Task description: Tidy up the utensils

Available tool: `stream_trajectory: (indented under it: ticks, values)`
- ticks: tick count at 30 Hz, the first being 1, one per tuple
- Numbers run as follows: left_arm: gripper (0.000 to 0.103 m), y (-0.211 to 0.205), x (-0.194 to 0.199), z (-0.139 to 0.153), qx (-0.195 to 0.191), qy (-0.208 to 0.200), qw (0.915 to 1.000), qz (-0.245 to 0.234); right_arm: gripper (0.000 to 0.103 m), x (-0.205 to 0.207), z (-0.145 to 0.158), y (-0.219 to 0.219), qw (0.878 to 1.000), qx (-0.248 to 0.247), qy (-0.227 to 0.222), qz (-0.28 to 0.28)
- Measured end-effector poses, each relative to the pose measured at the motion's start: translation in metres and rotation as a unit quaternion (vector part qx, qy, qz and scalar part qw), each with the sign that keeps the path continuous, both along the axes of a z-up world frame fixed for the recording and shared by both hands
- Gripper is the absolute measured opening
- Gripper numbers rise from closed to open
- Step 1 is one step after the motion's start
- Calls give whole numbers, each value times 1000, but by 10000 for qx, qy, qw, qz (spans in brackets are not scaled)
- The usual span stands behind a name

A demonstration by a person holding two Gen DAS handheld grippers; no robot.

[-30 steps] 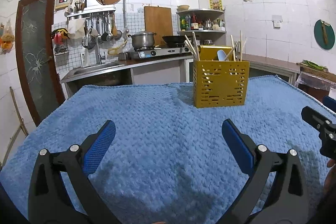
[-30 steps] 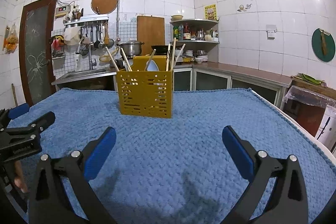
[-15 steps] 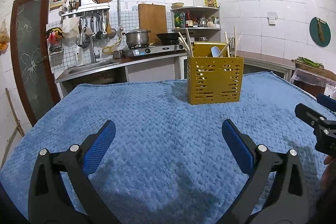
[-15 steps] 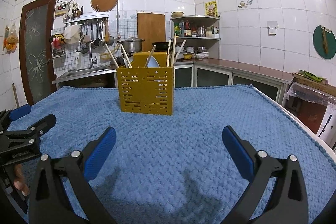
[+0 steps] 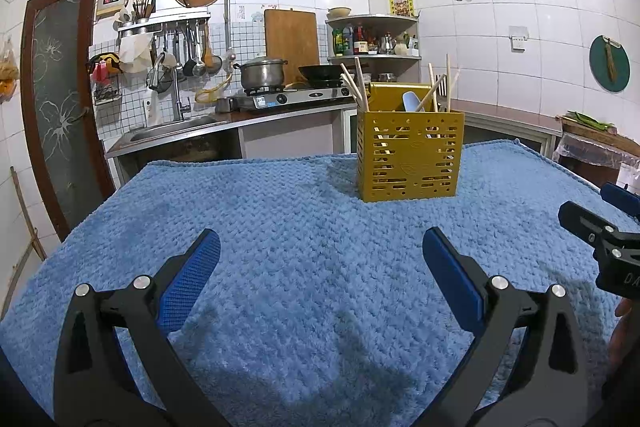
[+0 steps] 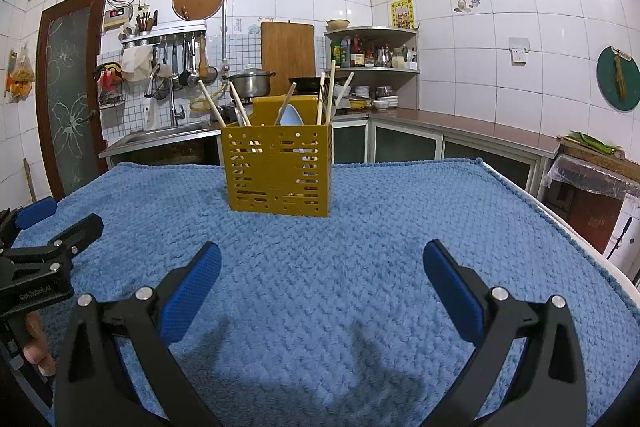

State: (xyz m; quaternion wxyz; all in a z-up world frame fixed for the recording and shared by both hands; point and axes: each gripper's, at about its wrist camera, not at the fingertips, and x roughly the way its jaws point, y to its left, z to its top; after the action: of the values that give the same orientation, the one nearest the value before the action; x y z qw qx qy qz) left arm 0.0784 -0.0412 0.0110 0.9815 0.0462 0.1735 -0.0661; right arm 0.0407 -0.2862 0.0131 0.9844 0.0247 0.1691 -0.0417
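Utensils (image 6: pixel 280 107) all in holder (image 6: pixel 279 171) at 12 | left gripper (image 5: pixel 320 263), right gripper (image 6: pixel 322 267) jaws released, empty | cameras tilted down since a second ago, tabletop (image 6: pixel 360 227) bare | likely finished

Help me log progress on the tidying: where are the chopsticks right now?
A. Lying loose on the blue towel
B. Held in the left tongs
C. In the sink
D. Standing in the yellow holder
D: the chopsticks stick up out of the yellow holder, and both tongs are open and hold nothing.
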Motion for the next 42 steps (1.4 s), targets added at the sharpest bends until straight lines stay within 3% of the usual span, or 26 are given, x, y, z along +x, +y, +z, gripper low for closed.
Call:
stream_trajectory:
  ticks: [42]
  values:
    - [98, 1, -2, 5, -21, -92, 10000, -14, 99, -2, 1, -3, 9999, -49, -70, -64]
